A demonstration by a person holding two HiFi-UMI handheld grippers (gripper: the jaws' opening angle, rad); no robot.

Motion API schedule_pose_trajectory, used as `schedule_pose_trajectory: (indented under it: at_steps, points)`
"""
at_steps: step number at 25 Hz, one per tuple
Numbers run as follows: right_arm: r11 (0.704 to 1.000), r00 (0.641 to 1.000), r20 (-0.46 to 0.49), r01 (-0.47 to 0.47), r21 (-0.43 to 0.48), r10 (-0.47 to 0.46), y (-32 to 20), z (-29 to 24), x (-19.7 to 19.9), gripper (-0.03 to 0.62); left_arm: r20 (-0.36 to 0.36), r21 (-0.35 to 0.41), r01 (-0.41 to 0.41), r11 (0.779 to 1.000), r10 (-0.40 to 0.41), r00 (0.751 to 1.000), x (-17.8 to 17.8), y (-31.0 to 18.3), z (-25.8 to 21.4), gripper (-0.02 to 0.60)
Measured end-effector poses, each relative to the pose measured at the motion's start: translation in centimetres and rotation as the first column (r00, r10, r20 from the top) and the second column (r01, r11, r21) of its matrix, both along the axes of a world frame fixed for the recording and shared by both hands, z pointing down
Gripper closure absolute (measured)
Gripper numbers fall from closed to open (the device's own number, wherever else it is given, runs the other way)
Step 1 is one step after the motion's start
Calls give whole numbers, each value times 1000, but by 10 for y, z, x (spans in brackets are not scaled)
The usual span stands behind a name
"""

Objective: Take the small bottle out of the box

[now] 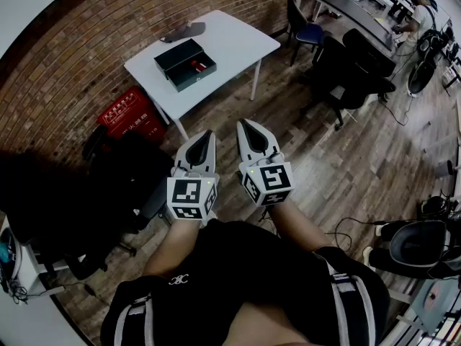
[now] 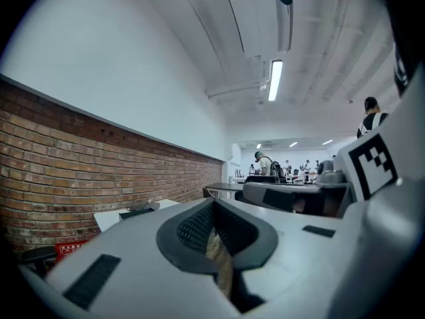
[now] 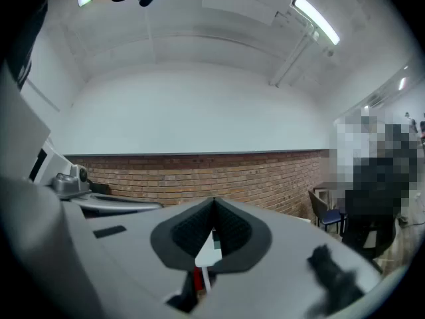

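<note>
Both grippers wait, well short of the table.
The white table (image 1: 232, 38) stands by the brick wall. On it the dark box (image 1: 176, 55) lies open, so its contents look reachable from above. The left gripper (image 1: 206, 138) and right gripper (image 1: 245, 129) are level and side by side, both closed on nothing, likely a ready pose. The small bottle (image 1: 199, 67), partly red, lies inside the box.

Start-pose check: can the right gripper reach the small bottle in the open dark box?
Probably not yet. The shut right gripper is near the person's body, with wooden floor between it and the white table bearing the open dark box and small red-marked bottle. Nothing blocks the way.
</note>
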State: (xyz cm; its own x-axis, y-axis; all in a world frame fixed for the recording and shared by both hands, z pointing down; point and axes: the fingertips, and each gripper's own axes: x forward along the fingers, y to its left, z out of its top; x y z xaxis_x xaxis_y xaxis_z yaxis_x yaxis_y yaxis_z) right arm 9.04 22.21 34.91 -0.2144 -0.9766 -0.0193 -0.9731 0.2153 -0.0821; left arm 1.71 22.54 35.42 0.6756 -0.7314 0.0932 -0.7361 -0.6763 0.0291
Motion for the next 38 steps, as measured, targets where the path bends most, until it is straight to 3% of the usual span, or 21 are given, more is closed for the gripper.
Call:
schedule_pose_trajectory:
  at_steps: [13, 27, 38]
  points:
    - [999, 1000, 1, -30, 21, 30, -9, 8, 14, 565, 6, 11, 39, 999, -39, 999, 5, -11, 3, 569]
    - [1000, 1000, -6, -5, -19, 5, -63, 15, -24, 565, -19, 9, 32, 999, -32, 999, -22, -64, 5, 569]
    - [998, 999, -34, -41, -40, 39, -126, 23, -68, 563, -37, 25, -21, 999, 22, 999, -62, -129, 4, 569]
